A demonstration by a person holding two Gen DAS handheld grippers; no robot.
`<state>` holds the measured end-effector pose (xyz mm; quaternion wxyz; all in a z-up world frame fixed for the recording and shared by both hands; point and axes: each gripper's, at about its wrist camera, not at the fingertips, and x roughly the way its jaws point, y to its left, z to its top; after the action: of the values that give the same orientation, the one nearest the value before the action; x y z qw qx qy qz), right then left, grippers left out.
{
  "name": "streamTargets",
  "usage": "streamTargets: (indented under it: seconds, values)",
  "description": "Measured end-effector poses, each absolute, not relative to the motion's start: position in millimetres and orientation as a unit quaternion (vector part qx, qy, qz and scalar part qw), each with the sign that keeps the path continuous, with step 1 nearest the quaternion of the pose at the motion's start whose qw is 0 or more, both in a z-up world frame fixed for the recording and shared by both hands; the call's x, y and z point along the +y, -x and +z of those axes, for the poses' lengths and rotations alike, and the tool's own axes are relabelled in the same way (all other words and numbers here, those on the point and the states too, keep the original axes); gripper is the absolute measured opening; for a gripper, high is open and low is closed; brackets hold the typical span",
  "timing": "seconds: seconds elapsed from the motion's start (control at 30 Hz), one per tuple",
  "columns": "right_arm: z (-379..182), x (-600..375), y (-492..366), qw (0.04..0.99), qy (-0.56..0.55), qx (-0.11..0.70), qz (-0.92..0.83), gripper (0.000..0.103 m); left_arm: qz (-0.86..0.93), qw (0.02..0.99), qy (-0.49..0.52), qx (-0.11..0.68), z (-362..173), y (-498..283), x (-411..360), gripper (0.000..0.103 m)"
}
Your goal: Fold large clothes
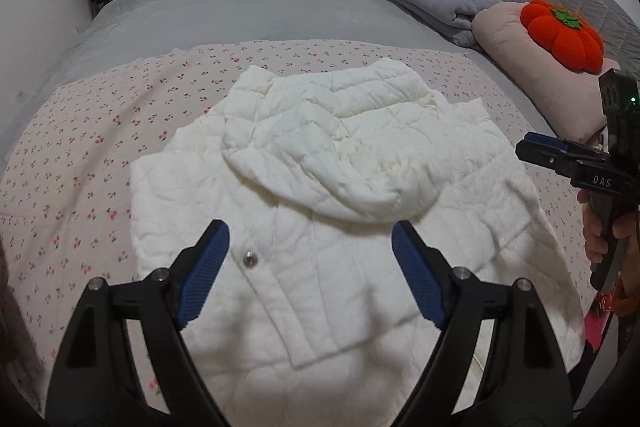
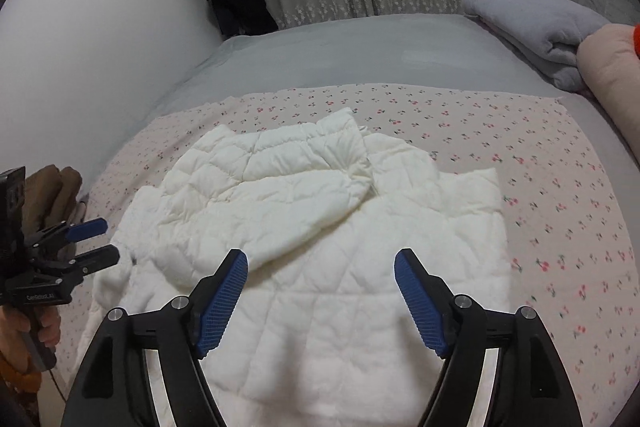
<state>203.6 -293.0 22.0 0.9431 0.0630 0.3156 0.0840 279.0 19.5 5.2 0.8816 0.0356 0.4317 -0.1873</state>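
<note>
Jacket's flat on the bed, both your grippers empty

Your left gripper [image 1: 310,247] and right gripper [image 2: 320,275] hang over the white jacket [image 1: 320,187] on the floral sheet [image 1: 80,167], fingers spread wide, gripping nothing.

I count one white quilted jacket [image 1: 340,195], one cherry-print sheet [image 1: 80,167], my two grippers [image 1: 310,275] [image 2: 320,301], one pumpkin cushion [image 1: 562,35].

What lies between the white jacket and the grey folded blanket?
Only bare cherry-print sheet and grey bedcover separate jacket and blanket, per the right wrist view.
</note>
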Motion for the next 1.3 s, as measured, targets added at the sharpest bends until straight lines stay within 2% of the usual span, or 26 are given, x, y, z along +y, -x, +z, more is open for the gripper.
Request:
streamTargets:
  seconds: [0.27, 0.53, 0.87, 1.17, 1.3]
  values:
    - [16, -323, -103, 0.937, -0.094, 0.323, 0.096, 0.083, -0.192, 0.871, -0.005, 0.452, 21, -193, 64, 0.089]
    - [-1, -353, -37, 0.931, -0.133, 0.327, 0.092, 0.084, -0.149, 0.867, 0.045, 0.473, 2, -135, 120, 0.089]
    - [-43, -369, 17, 0.917, -0.166, 0.352, 0.089, 0.084, -0.121, 0.844, 0.148, 0.502, -40, -81, 166, 0.089]
    - [-96, -374, 46, 0.882, -0.236, 0.390, 0.115, 0.084, -0.165, 0.804, 0.238, 0.520, -74, -50, 168, 0.089]
    - [-111, -373, 48, 0.860, -0.276, 0.398, 0.157, 0.084, -0.216, 0.779, 0.259, 0.528, -83, -46, 156, 0.084]
